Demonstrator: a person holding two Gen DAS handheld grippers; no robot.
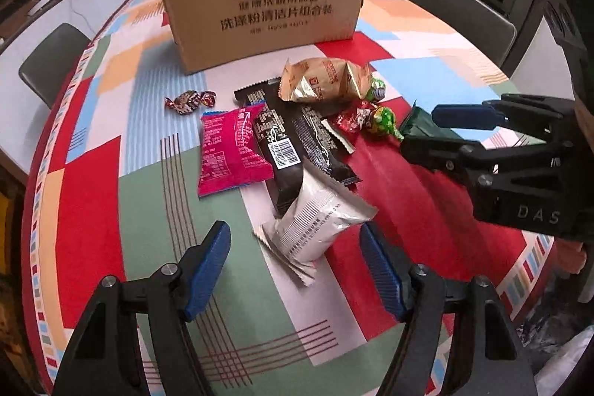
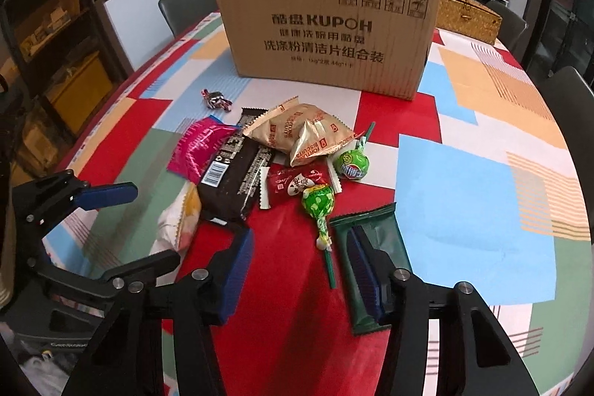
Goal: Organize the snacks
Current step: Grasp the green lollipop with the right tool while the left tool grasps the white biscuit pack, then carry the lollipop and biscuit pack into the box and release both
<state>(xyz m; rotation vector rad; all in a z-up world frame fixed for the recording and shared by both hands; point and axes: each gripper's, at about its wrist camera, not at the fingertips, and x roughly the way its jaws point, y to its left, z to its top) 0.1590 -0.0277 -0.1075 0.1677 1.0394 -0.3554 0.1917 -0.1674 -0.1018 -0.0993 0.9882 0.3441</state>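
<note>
Snacks lie in a heap on the patterned tablecloth (image 1: 111,173) in front of a cardboard box (image 1: 263,10). My left gripper (image 1: 293,236) is open, its blue pads on either side of the near end of a white packet (image 1: 319,221) without touching it. In the right wrist view my right gripper (image 2: 299,232) is open too. A green lollipop (image 2: 319,205) lies between its fingers, and its right finger overlaps a dark green packet (image 2: 375,232). A black packet (image 1: 293,143), a pink packet (image 1: 232,151), gold biscuit bags (image 1: 319,80) and a red candy (image 1: 349,119) lie further back.
A twisted-wrapper candy (image 1: 191,101) lies apart at the left near the box. A second green lollipop (image 2: 351,164) rests by the biscuit bags. A woven basket (image 2: 467,15) stands behind the box on the right. Grey chairs (image 1: 52,62) ring the round table.
</note>
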